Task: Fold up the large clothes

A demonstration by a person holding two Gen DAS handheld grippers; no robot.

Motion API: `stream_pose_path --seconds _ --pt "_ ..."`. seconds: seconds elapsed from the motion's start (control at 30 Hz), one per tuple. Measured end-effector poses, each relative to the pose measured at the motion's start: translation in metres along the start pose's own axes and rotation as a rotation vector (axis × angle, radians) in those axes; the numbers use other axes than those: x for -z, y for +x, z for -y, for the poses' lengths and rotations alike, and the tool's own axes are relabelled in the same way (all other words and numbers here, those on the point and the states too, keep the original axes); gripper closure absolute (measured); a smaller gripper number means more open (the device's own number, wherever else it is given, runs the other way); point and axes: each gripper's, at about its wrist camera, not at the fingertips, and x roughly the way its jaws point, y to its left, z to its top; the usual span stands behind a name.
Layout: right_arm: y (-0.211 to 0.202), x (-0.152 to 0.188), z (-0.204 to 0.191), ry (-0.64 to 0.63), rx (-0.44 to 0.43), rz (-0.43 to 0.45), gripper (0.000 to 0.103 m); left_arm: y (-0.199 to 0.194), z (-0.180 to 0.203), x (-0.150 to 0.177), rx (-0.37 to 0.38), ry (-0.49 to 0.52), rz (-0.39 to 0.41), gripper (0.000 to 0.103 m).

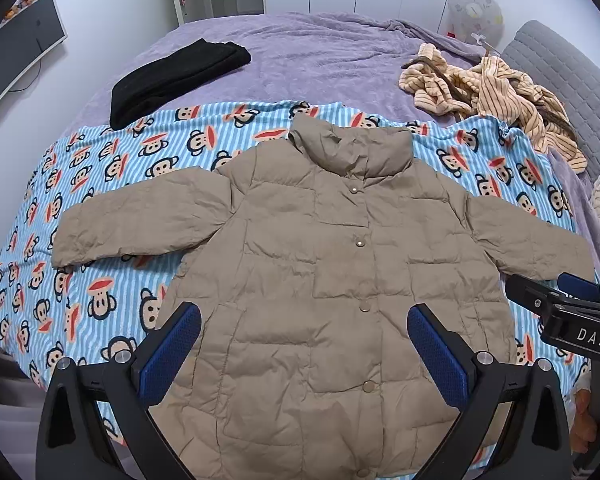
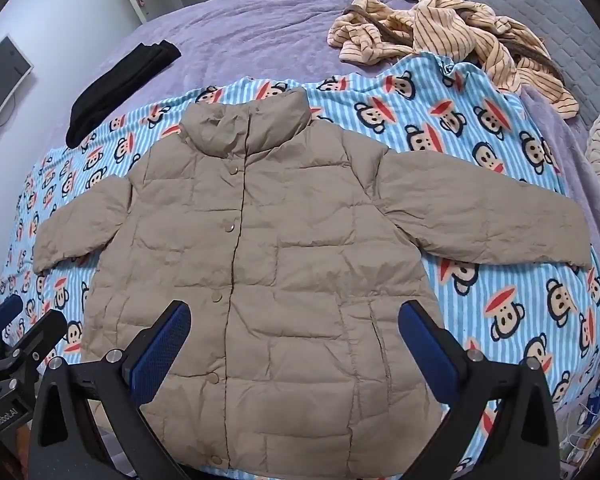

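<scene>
A: Start at the grippers. What are they doing?

B: The left gripper [image 1: 304, 344] hangs over the lower front of the tan puffer jacket [image 1: 320, 280] with its jaws spread wide and nothing between them. The right gripper [image 2: 294, 338] does the same a little to the side, wide and empty. Neither pad touches cloth, as far as I can tell.

A: And the jacket itself?

B: It lies directly beneath and ahead of both grippers, front up, snaps closed, collar [image 1: 350, 144] at the far end. The left sleeve [image 1: 140, 220] runs out to the left of the left gripper; the right sleeve [image 2: 488, 220] runs out to the right of the right one. Both are fully spread.

A: So no fold made?

B: None that I see. The jacket is laid flat on the monkey-print blanket [image 1: 100, 184], which looks like the preparation done. I'd judge the sleeves still need bringing in across the body, then the hem up toward the collar.

A: Anything farther out?

B: Beyond the collar, on the purple bedspread [image 1: 320, 60], a folded black garment [image 1: 176, 76] to the far left and a crumpled striped garment [image 1: 488, 92] to the far right. That one looks unfolded.
</scene>
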Motion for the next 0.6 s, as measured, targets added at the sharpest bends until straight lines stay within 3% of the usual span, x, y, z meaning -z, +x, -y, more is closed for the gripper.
stream_pose_path --seconds 0.6 --pt "0.0004 0.0004 0.001 0.007 0.0 -0.003 0.0 0.0039 -0.0018 0.0 -0.002 -0.004 0.002 0.0"
